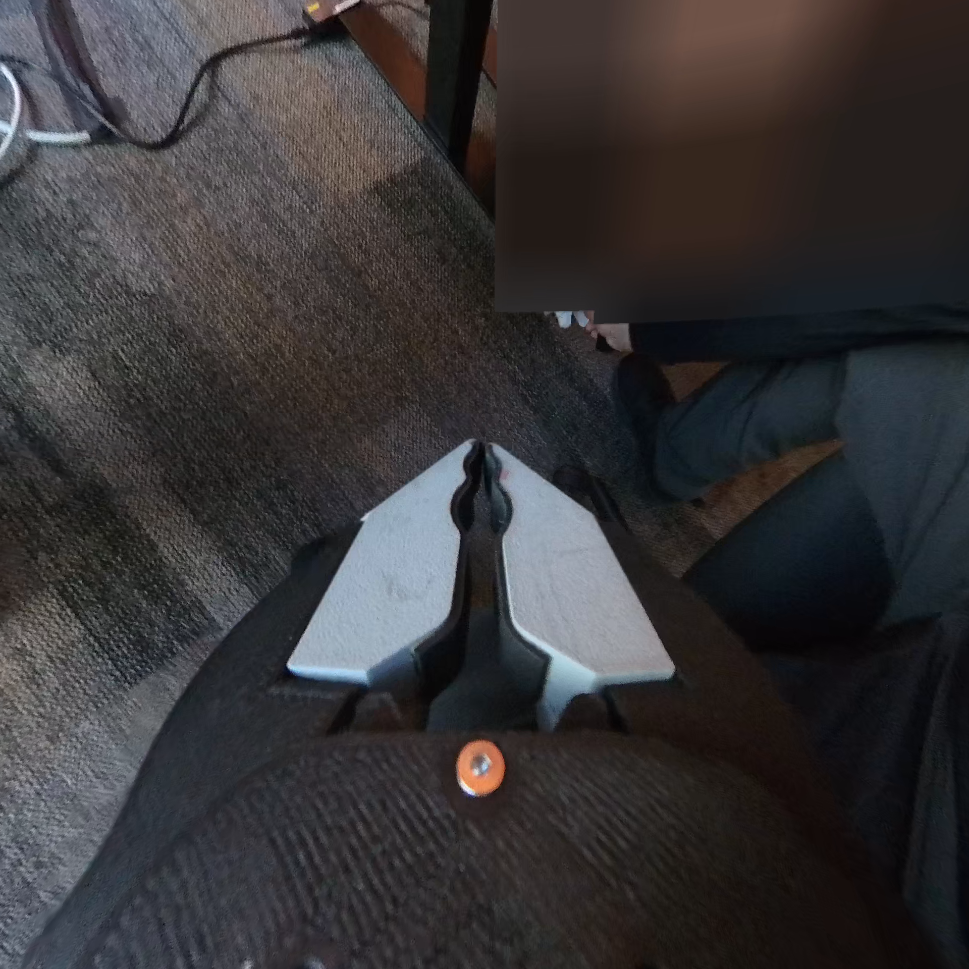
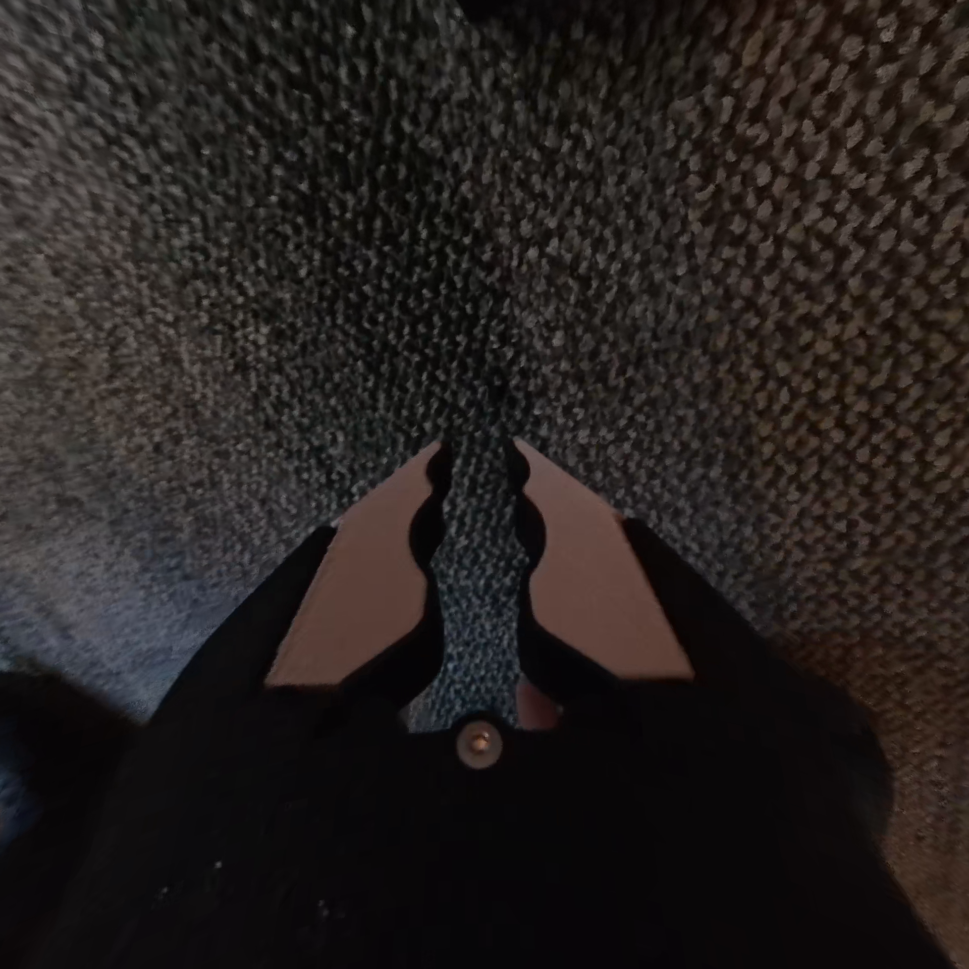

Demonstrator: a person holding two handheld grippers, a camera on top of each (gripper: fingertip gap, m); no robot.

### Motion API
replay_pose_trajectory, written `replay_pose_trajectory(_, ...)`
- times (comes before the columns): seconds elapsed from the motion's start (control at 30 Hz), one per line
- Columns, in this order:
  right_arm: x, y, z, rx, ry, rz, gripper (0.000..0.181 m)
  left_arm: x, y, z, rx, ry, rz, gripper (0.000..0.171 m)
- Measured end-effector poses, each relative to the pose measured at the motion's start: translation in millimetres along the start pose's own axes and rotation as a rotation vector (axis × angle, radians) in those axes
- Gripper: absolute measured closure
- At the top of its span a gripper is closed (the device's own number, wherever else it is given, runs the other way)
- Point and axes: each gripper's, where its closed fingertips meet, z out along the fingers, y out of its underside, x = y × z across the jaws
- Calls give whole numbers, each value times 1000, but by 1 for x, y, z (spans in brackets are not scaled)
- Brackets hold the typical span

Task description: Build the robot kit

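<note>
The left gripper (image 1: 481,445) hangs over the grey carpet (image 1: 220,325) with its tips pressed together on nothing, a black cable (image 1: 210,78) lying well beyond it and a person's trouser leg (image 1: 744,414) off to its right. The right gripper (image 2: 478,443) sits low over the same carpet (image 2: 472,236), tips slightly parted and empty.

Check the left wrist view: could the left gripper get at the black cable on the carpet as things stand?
Probably yes. The left gripper is shut and holds nothing, and only bare carpet shows between it and the black cable far ahead to its left. It would have to open and travel well forward first.
</note>
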Motion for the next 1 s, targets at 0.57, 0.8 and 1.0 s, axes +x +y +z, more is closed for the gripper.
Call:
replay_pose_trajectory(0.57,15,-13,26,90,110,17,169,-10,-6,12,-24,-50,70,171)
replay_pose_trajectory(0.8,15,-15,28,81,164,-60,163,-8,-8,14,-26,-60,91,171)
replay_pose_trajectory(1.0,12,-13,30,70,195,-123,169,-9,-7,16,-34,-66,93,171)
